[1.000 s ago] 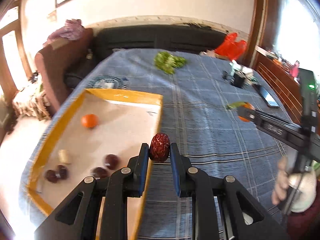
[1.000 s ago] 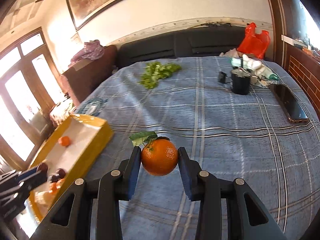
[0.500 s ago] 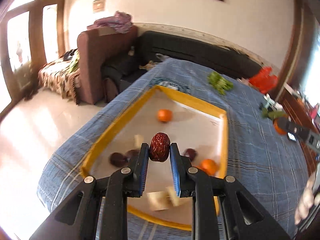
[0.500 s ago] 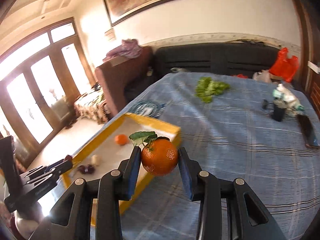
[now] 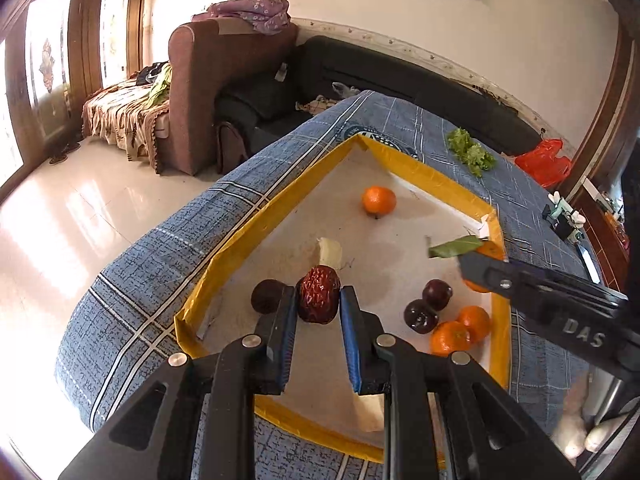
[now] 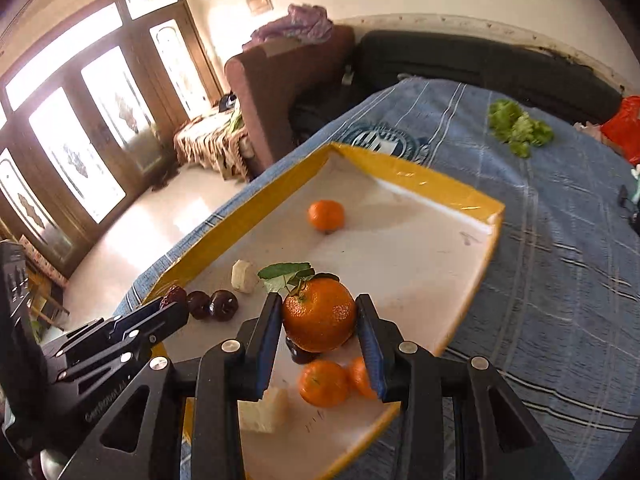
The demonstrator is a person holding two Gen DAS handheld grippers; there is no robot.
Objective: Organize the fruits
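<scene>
Above the tray (image 5: pixel 404 168), our left gripper (image 5: pixel 318 300) grasps a date (image 5: pixel 319 299), right gripper (image 6: pixel 319 314) an orange (image 6: pixel 320 314); dropped high, either may roll out.

Both wrist views close above tray (image 5: pixel 440 178).

Taking the tray (image 5: pixel 256 220) as my landmark: its white floor lies bare through the middle and toward its far corner, broken only by one orange (image 5: pixel 378 200) there. At its near end, plums (image 5: pixel 428 306) and two oranges (image 5: pixel 460 330) crowd the right side, while another plum (image 5: pixel 267 295) and a pale chunk (image 5: pixel 330 252) sit left of centre. My right gripper (image 6: pixel 320 322) hangs above that right cluster. A raised yellow rim rings the tray. Right of the tray, the blue cloth (image 6: pixel 560 280) runs bare up to the lettuce (image 6: pixel 520 126).
</scene>
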